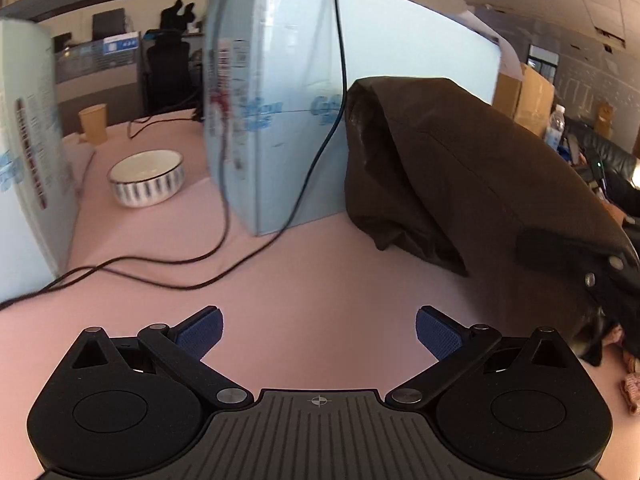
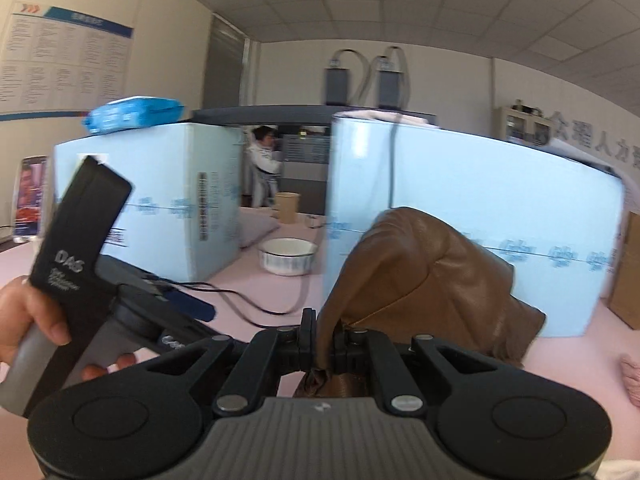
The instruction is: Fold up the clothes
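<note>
1. Both pairs of jaws differ: the left gripper (image 1: 320,332) has its blue-padded fingers spread wide apart with only bare tabletop between them, and it holds nothing.
2. On the right gripper (image 2: 323,344) the jaws are pressed together, pinching a fold of the brown jacket (image 2: 424,276).
3. From the right wrist view the jacket looks like smooth tan-brown leather. It rises from the pinched fingers and billows up and to the right, lifted off the table.
4. From the left wrist view the same jacket appears darker and fills the right side, draped in a mound whose lower edge touches the pink table (image 1: 304,264). The right gripper's black body shows at the far right edge, against the cloth.
5. A hand (image 2: 24,320) grips the grey handle of the left gripper at the left of the right wrist view.
6. Behind the jacket stands a large pale blue box (image 1: 360,92), upright on the table. A second pale blue box (image 1: 28,160) stands at the left, with a gap between the two.
7. In that gap sits a white bowl (image 1: 147,177) with dark stripes round its side, and farther back a tan paper cup (image 1: 94,123).
8. Black cables (image 1: 224,248) trail across the table from the left, past the near corner of the large box.
9. A blue plastic pack (image 2: 132,114) lies on top of the left box.
10. In the distance, between the boxes, a person in white (image 2: 264,164) stands in the office.
</note>
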The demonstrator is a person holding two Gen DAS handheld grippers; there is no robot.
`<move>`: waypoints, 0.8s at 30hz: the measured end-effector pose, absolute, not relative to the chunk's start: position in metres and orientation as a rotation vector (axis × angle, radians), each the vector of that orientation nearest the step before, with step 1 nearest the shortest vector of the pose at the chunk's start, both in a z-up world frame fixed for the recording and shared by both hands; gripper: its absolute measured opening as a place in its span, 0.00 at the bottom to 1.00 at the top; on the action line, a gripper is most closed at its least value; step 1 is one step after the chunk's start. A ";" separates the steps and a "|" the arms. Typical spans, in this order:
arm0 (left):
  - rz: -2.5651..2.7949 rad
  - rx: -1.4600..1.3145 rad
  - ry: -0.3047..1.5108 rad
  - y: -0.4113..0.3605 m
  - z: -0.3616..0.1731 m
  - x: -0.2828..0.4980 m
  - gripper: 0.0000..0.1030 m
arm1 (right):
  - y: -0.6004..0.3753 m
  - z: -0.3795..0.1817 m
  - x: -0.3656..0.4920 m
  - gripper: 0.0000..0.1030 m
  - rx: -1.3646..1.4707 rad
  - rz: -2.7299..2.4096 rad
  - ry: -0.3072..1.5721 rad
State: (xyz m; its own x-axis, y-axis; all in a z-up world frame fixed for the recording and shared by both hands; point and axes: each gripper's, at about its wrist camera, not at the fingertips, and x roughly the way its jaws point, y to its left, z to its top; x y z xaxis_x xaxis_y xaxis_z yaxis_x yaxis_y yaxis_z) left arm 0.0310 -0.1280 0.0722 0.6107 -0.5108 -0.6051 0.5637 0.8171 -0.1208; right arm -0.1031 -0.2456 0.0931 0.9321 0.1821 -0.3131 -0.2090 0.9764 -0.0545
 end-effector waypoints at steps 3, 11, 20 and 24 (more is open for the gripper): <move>-0.590 0.083 0.667 -0.075 0.072 0.024 1.00 | -0.198 0.094 -0.105 0.05 -0.104 0.291 0.275; -0.425 -0.010 0.767 0.075 0.067 -0.009 1.00 | -0.119 0.064 -0.130 0.05 -0.126 0.621 0.384; -0.680 -0.041 0.974 0.071 0.044 -0.019 1.00 | -0.064 0.036 -0.162 0.16 -0.216 0.867 0.474; -0.717 -0.119 1.047 0.059 0.028 -0.014 1.00 | -0.103 0.040 -0.177 0.55 -0.145 0.849 0.491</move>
State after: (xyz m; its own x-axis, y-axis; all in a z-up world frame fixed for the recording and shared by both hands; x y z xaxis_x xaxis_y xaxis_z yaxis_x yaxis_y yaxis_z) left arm -0.0137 0.0594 0.0285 0.2982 -0.5920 -0.7487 0.4834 0.7700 -0.4163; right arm -0.1769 -0.1027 0.0404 0.5574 0.6837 -0.4710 -0.7493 0.6586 0.0691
